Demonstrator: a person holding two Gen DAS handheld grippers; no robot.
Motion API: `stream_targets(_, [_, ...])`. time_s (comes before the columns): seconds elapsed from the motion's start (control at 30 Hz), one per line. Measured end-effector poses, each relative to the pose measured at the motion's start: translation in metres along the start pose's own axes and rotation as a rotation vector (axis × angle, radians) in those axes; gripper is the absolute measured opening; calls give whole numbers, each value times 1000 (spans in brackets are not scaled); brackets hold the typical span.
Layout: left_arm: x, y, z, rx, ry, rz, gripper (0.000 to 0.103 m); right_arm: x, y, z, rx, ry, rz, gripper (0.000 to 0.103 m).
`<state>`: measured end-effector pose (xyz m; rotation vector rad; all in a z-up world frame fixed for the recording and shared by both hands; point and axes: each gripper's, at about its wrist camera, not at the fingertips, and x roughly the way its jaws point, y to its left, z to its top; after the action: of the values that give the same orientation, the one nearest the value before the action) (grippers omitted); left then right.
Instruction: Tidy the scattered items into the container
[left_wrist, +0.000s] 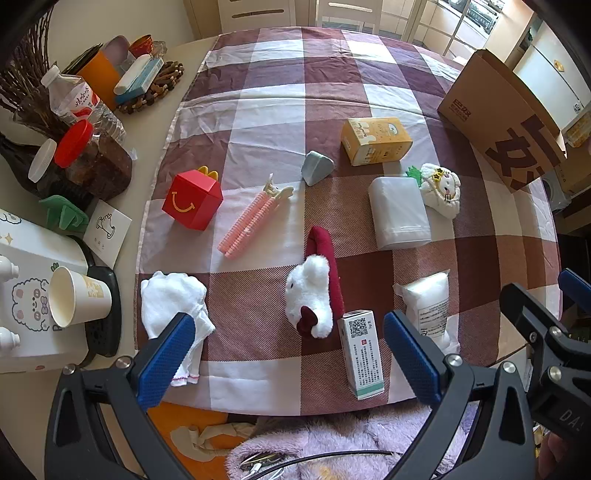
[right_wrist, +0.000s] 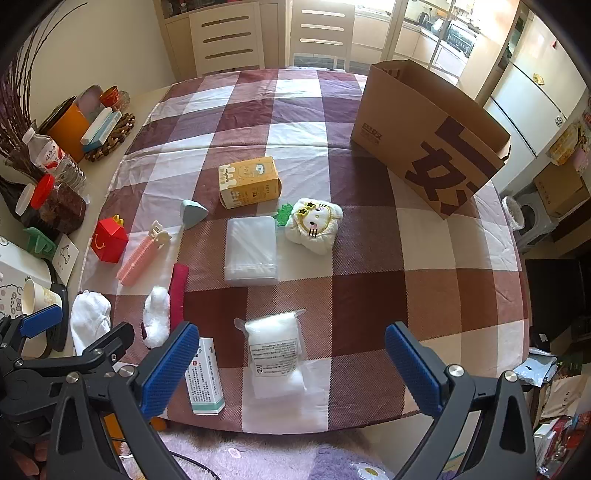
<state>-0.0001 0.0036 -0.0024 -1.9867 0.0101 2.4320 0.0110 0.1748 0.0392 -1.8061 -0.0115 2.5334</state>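
An open brown paper bag (left_wrist: 498, 122) (right_wrist: 424, 140) stands at the far right of the checked tablecloth. Scattered on the cloth lie a yellow box (right_wrist: 249, 182), a grey wedge (right_wrist: 192, 214), a red carton (left_wrist: 192, 201), a pink hair clip (left_wrist: 251, 218), a clear plastic pack (right_wrist: 251, 251), a sheep plush (right_wrist: 314, 225), a dark red headband with white fluff (left_wrist: 314, 291), a white medicine box (left_wrist: 362, 354), a cotton pouch (right_wrist: 275, 347) and a white cloth (left_wrist: 173, 299). My left gripper (left_wrist: 288, 360) hangs open above the medicine box. My right gripper (right_wrist: 291, 369) hangs open above the cotton pouch. Neither holds anything.
Left of the cloth the bare table (left_wrist: 147, 96) carries a water bottle (left_wrist: 70, 96), a red-lidded jar (left_wrist: 92, 158), a paper cup (left_wrist: 74, 297), an orange box (left_wrist: 103, 74) and dried twigs. A purple fleece garment (left_wrist: 351, 443) lies below the near table edge. A chair (right_wrist: 321, 33) stands behind the table.
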Motion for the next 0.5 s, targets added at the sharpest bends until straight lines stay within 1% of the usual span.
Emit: stream_targets(0.5, [0, 5, 1, -3, 8, -17, 103, 0, 1, -1, 4, 2, 8, 103])
